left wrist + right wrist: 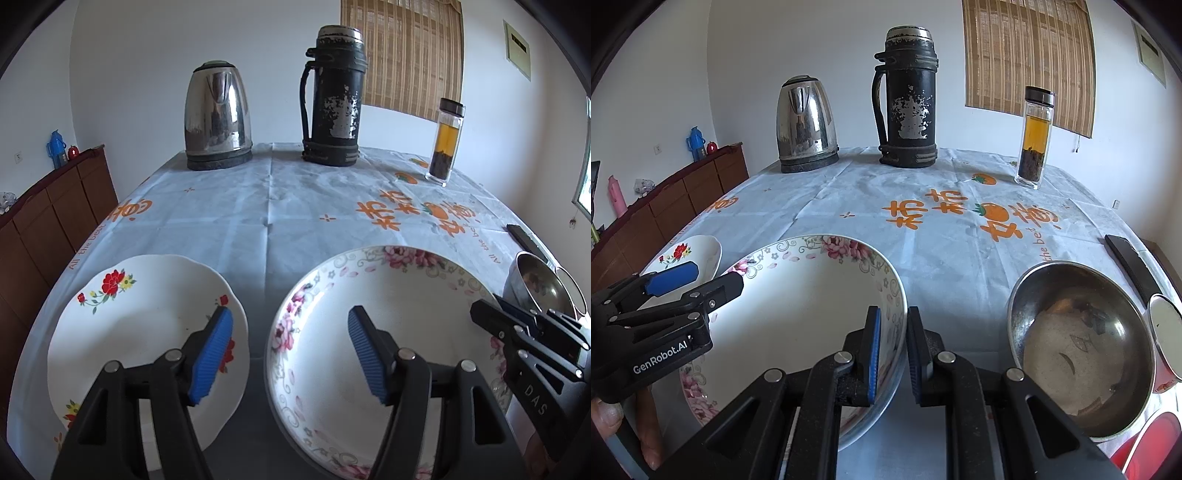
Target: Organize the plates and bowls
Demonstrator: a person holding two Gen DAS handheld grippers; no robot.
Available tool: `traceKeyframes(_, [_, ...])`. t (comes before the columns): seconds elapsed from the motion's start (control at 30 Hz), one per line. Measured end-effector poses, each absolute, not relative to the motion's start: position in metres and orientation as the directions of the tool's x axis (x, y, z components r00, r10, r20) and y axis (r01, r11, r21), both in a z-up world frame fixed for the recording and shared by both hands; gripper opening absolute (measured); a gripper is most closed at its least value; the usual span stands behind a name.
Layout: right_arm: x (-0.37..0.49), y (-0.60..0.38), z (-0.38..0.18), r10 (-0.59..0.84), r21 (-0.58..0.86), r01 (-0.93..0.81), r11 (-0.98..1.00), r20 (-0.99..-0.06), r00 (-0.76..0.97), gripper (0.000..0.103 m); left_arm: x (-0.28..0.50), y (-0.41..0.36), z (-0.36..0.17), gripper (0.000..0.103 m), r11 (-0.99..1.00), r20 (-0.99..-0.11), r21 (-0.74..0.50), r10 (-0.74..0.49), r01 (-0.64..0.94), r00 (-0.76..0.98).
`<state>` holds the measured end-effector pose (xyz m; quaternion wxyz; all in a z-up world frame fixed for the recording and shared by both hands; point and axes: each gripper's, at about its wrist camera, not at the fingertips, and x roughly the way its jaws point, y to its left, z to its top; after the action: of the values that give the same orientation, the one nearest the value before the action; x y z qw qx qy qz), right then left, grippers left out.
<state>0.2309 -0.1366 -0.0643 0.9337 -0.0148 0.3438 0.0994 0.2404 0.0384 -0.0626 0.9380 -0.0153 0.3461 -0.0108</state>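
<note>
Porcelain with pink flowers: the big bowl sits near the table edge, its right rim pinched between the right gripper jaws. The left gripper hovers above, jaws spread. Judging by this, lifting comes next, likely toward the red-flowered plate or steel bowl.

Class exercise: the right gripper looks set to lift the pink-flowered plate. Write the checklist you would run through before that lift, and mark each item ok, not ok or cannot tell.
1. Right gripper straddles the pink-flowered plate rim: ok.
2. Pads firmly clamped on rim: cannot tell.
3. Left gripper open, holding nothing: ok.
4. Red-flowered plate apart from pink-flowered plate: ok.
5. Steel bowl clear of pink-flowered plate: ok.
6. Kettle and flask far back: ok.
</note>
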Motion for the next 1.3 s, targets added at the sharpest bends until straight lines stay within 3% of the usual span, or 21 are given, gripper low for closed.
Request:
traceKeyframes(0.87, [0.218,-0.131,-0.056,0.211,0.024,-0.242,0.97,-0.579,0.788,0.024,0.238,0.041,-0.06,0.066,0.999,-0.638,-0.049,-0.032,0.001,0.77])
traceKeyframes(1.0, [0.212,-0.133,-0.052,0.219,0.025,-0.245,0.969,-0.543,0.81,0.041,0.234,0.041,-0.061,0.067,0.999,-0.63,-0.045,-0.026,-0.003,0.776])
traceKeyframes(1.17, [0.203,-0.133,-0.047,0.221,0.015,-0.245,0.969,-0.494,0.841,0.046,0.229,0.039,-0.059,0.067,1.0,-0.616,-0.023,-0.012,-0.003,0.788])
traceKeyframes(1.23, [0.201,-0.133,-0.046,0.224,0.013,-0.249,0.968,-0.482,0.847,0.064,0.226,0.038,-0.057,0.073,1.0,-0.605,-0.026,-0.015,-0.001,0.796])
traceKeyframes(1.3, [0.199,-0.134,-0.045,0.228,0.014,-0.251,0.968,-0.472,0.852,0.067,0.222,0.037,-0.054,0.08,0.999,-0.585,-0.035,-0.024,0.004,0.811])
